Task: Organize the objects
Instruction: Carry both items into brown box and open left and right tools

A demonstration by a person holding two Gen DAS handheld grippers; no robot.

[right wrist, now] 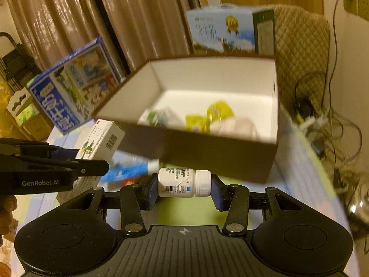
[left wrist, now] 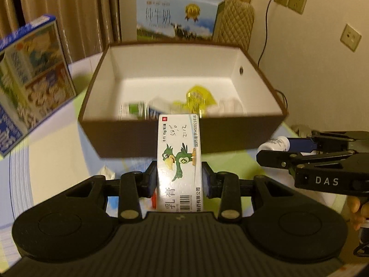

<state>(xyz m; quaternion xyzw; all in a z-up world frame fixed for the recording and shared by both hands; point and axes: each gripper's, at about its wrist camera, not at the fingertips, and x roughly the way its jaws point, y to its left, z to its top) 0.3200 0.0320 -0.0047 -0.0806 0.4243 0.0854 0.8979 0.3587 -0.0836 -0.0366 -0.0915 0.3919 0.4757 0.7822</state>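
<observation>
My left gripper point(left wrist: 179, 177) is shut on a white ointment box point(left wrist: 178, 161) printed with a green bird, held lengthwise just in front of the brown storage box point(left wrist: 180, 136). My right gripper point(right wrist: 184, 184) is shut on a small white pill bottle point(right wrist: 183, 182), lying sideways between the pads, also close to the brown storage box point(right wrist: 207, 154). Inside the box lie a yellow packet point(left wrist: 198, 98), a green-and-white packet point(left wrist: 132, 112) and white items. Each gripper shows in the other's view: the right gripper point(left wrist: 272, 149) with the bottle, the left gripper point(right wrist: 92, 159) with the ointment box point(right wrist: 101, 138).
A blue picture carton point(left wrist: 30, 78) stands at the left and a milk carton point(left wrist: 177, 15) behind the storage box. A blue tube point(right wrist: 129, 169) and a small red item lie on the table point(right wrist: 189, 212). A quilted chair point(right wrist: 299, 46) and cables lie to the right.
</observation>
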